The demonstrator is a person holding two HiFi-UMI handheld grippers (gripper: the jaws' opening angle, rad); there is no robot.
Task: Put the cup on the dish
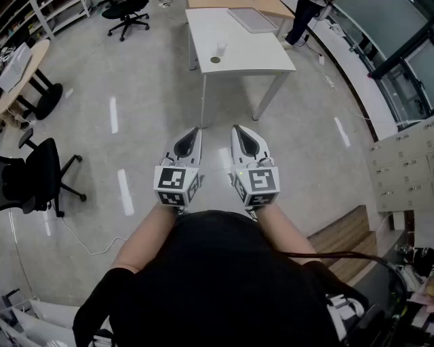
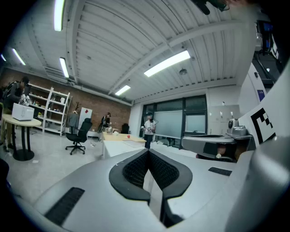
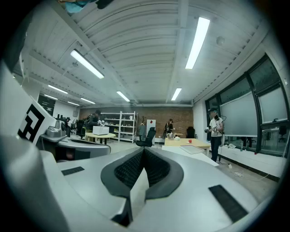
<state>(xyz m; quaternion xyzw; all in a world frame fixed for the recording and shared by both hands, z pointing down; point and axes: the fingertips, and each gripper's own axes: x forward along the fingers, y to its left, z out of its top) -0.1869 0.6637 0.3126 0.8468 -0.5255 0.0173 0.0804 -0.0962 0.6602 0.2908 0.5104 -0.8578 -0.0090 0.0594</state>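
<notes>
A clear cup [image 1: 221, 48] stands on a white table [image 1: 244, 57] far ahead of me in the head view. A small dark round dish [image 1: 215, 59] lies just in front of the cup, apart from it. My left gripper [image 1: 194, 131] and right gripper [image 1: 236, 128] are held side by side close to my body, well short of the table, pointing toward it. Both are shut with nothing between the jaws. The left gripper view shows its jaws [image 2: 148, 153] meeting, and the right gripper view shows the same [image 3: 143, 150]. The cup is too small to make out in the gripper views.
A flat grey tray [image 1: 252, 19] lies at the table's far end. Office chairs stand at the left [image 1: 39, 177] and far back [image 1: 127, 13]. A round table [image 1: 19, 69] is at the left, drawers [image 1: 404, 169] and a wooden step [image 1: 344, 238] at the right. A person [image 1: 302, 19] stands beyond the table.
</notes>
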